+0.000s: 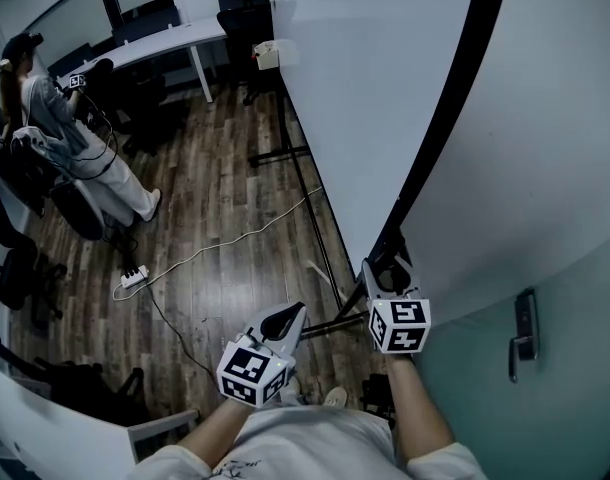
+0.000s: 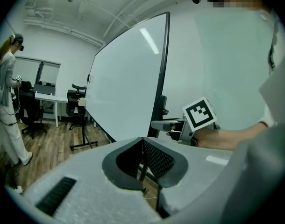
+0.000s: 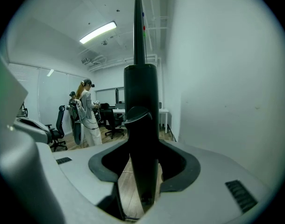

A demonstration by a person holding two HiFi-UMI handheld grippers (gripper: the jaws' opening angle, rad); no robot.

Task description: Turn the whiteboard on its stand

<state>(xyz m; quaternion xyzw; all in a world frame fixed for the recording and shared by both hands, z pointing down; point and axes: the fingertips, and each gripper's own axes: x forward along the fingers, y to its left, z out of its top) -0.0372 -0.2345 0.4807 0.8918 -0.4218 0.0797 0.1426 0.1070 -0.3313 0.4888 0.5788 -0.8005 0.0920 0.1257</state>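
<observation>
Black whiteboard edge (image 3: 141,101) sits gripped inside the right claw (image 3: 138,197).

White whiteboard (image 1: 370,88) edged in black, black-and-white square-patterned marker cube (image 1: 399,325), brown wood-plank floor (image 1: 220,178)

We saw a large whiteboard (image 1: 370,88) (image 2: 128,83), its face plain white and blank, bounded by a thin black frame (image 1: 455,98). It stood upright on a black stand (image 1: 282,154) whose feet rested on the wooden floor (image 1: 215,168). The panel ran away from us towards the far end of the room, so we met it nearly edge-on. In the right gripper view its near edge (image 3: 140,125) rose as a dark vertical post. Whether the panel leaned slightly on its stand, we could not tell.
</observation>
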